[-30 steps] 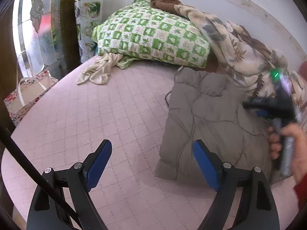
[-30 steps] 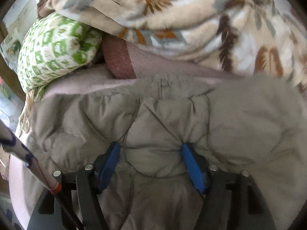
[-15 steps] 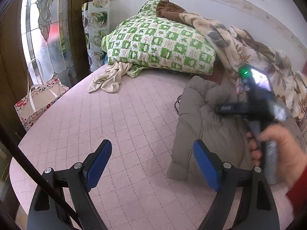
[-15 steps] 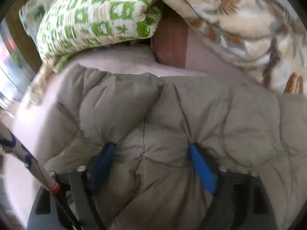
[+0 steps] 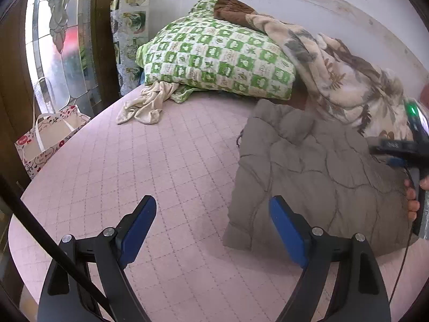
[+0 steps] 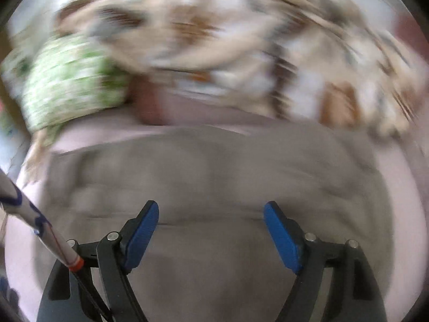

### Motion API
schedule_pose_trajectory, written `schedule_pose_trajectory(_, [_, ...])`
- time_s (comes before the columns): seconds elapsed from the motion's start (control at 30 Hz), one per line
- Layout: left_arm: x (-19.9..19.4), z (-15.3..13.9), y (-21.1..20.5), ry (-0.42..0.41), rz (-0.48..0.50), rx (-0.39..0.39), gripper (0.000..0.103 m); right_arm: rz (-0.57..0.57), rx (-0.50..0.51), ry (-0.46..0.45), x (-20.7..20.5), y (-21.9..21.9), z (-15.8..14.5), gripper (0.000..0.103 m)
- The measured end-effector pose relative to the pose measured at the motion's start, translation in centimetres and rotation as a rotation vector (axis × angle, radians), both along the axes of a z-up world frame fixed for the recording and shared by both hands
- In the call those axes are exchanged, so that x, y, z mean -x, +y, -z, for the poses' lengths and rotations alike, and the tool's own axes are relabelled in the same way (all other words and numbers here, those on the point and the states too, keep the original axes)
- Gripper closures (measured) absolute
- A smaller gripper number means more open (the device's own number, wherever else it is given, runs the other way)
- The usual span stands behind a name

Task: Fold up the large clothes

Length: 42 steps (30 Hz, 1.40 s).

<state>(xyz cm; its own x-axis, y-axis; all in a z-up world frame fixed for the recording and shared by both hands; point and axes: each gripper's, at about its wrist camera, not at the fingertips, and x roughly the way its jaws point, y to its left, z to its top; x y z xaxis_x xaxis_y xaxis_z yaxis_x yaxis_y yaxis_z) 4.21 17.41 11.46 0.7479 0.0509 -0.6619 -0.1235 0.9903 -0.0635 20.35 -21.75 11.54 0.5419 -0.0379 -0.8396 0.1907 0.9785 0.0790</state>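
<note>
A grey-brown quilted jacket (image 5: 316,171) lies folded in a puffy block on the pink quilted bed, right of centre in the left wrist view. It fills the lower half of the blurred right wrist view (image 6: 214,177). My left gripper (image 5: 211,228) is open and empty above the bed, just left of the jacket's near corner. My right gripper (image 6: 211,230) is open and empty, raised above the jacket. Its body also shows at the right edge of the left wrist view (image 5: 413,145), held by a hand.
A green checked pillow (image 5: 214,59) and a beige leaf-print blanket (image 5: 335,75) lie at the head of the bed. A crumpled cream cloth (image 5: 144,104) lies near the pillow. A gift bag (image 5: 45,139) stands on the floor at left, by a glass door.
My right gripper, pressed into the jacket before, has lifted clear of it and is moving fast. The jacket, bunched up half a second ago, lies flatter again. My left gripper stays open.
</note>
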Motion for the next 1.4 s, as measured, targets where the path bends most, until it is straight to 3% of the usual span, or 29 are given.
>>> schedule_pose_trajectory(0.17, [-0.3, 0.4, -1.1, -0.001, 0.012, -0.033, 0.017, 0.207, -0.25, -0.025, 2.9, -11.5, 2.2, 0.03])
schedule_pose_trajectory(0.3, [-1.1, 1.2, -1.8, 0.026, 0.022, -0.05, 0.017, 0.271, -0.301, -0.045, 4.3, -16.2, 2.8, 0.031])
schedule_pose_trajectory(0.43, [-1.6, 1.8, -2.3, 0.053, 0.04, -0.042, 0.017, 0.255, -0.288, -0.02, 4.5, -16.3, 3.4, 0.031])
schedule_pose_trajectory(0.53, [-1.9, 2.0, -2.0, 0.066, 0.036, -0.018, 0.017, 0.22, -0.198, 0.008, 4.2, -15.1, 2.5, 0.03])
schedule_pose_trajectory(0.7, [-2.4, 2.5, -1.0, 0.084, 0.014, 0.004, 0.017, 0.144, -0.175, -0.083, 8.2, -13.8, -1.4, 0.027])
schedule_pose_trajectory(0.77, [-2.6, 2.9, -0.6, 0.099, 0.005, 0.025, 0.017, 0.15, -0.167, -0.09, 9.8, -13.7, -1.5, 0.025])
schedule_pose_trajectory(0.93, [-3.2, 4.0, -0.4, 0.14, 0.004, 0.071, 0.017, 0.159, -0.147, 0.02, 9.9, -13.7, 3.6, 0.02])
schedule_pose_trajectory(1.03, [-3.3, 4.1, -0.3, 0.141, -0.006, 0.072, 0.017, 0.171, -0.166, 0.039, 9.4, -14.0, 5.6, 0.015])
schedule_pose_trajectory(1.13, [-3.1, 3.8, -0.2, 0.129, -0.013, 0.072, 0.017, 0.19, -0.082, 0.066, 9.0, -13.0, 3.7, 0.017])
schedule_pose_trajectory(1.27, [-2.8, 3.5, -0.1, 0.116, -0.017, 0.067, 0.017, 0.125, 0.057, -0.076, 10.9, -9.5, -0.7, 0.017])
schedule_pose_trajectory(1.33, [-2.7, 3.4, -0.2, 0.115, -0.014, 0.064, 0.017, 0.068, 0.06, -0.091, 11.2, -7.4, -1.1, 0.017])
schedule_pose_trajectory(1.4, [-2.7, 3.5, -0.6, 0.115, -0.004, 0.049, 0.017, 0.011, 0.001, -0.05, 10.4, -5.8, 0.2, 0.017])
